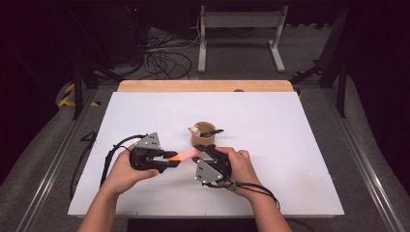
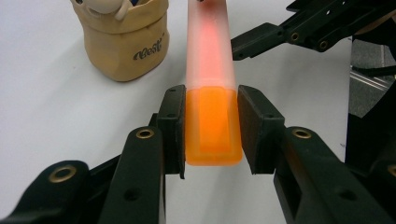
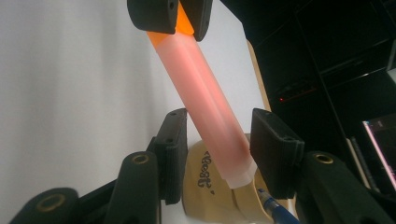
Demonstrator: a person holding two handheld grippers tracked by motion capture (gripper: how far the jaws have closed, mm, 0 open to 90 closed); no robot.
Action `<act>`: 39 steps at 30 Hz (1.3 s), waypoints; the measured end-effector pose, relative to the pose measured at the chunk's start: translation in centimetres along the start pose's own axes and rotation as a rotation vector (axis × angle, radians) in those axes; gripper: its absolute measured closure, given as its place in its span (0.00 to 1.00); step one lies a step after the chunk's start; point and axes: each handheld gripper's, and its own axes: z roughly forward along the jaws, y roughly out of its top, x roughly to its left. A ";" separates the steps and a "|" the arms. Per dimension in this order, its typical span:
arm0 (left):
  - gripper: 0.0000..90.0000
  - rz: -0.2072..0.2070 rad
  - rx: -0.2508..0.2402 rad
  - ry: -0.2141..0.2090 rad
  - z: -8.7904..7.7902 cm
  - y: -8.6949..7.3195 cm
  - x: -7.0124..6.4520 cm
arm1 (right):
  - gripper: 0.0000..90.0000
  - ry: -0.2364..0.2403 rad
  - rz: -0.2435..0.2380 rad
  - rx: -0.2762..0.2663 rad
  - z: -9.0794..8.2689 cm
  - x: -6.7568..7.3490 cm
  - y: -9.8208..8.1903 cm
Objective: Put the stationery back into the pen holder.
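Observation:
A long tube (image 1: 186, 154) with an orange base and a frosted pink cap hangs level just above the white table, between my two grippers. My left gripper (image 1: 171, 158) is shut on the orange base (image 2: 212, 126), a pad pressed to each side. My right gripper (image 3: 219, 149) straddles the far tip of the frosted cap (image 3: 210, 107). A gap shows beside its left pad (image 3: 175, 149), so its jaws stand open around the cap. In the high view the right gripper (image 1: 202, 151) sits just in front of the tan cup (image 1: 203, 139).
The tan cup (image 2: 126, 51) bears a dark word on its side and holds a small pale figure (image 1: 194, 129) and a blue pen (image 1: 212, 131). The white board (image 1: 270, 145) lies on a wooden table whose edge (image 1: 203, 86) shows at the back. Cables and a stand lie beyond it.

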 end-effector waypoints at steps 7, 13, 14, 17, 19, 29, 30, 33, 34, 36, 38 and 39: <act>0.72 -0.013 -0.012 -0.005 0.1 0.1 0.1 | 0.70 -0.028 -0.046 0.030 0.4 0.5 0.2; 0.72 -0.036 -0.025 -0.006 -0.1 0.2 0.2 | 0.74 -0.033 -0.108 0.060 0.5 0.8 0.4; 0.72 -0.039 -0.028 -0.008 -0.1 0.2 0.2 | 0.75 -0.020 -0.123 0.066 0.5 0.8 0.4; 0.72 -0.047 -0.037 -0.007 -0.2 0.3 0.3 | 0.77 -0.043 -0.122 0.067 0.6 1.1 0.6; 0.72 -0.052 -0.043 -0.003 -0.2 0.3 0.3 | 0.78 -0.022 -0.143 0.082 0.6 1.1 0.6; 0.71 -0.067 -0.075 -0.007 -0.6 0.6 0.2 | 0.82 -0.022 -0.122 0.080 0.7 1.3 0.8; 0.71 -0.066 -0.078 -0.008 -0.6 0.6 0.2 | 0.83 -0.007 -0.127 0.085 0.6 1.3 0.7; 0.71 -0.065 -0.091 -0.004 -0.6 0.6 0.3 | 0.83 -0.016 -0.091 0.080 0.6 1.2 0.7; 0.71 -0.067 -0.096 -0.007 -0.7 0.6 0.3 | 0.83 -0.002 -0.097 0.083 0.5 1.1 0.7; 0.71 -0.059 -0.112 -0.006 -0.7 0.6 0.3 | 0.84 -0.012 -0.050 0.070 0.5 1.1 0.7; 0.71 -0.041 -0.136 -0.006 -0.8 0.6 0.2 | 0.84 0.006 -0.034 0.064 0.5 0.9 0.5; 0.71 -0.033 -0.144 -0.006 -0.9 0.6 0.2 | 0.84 -0.001 -0.003 0.050 0.5 0.9 0.4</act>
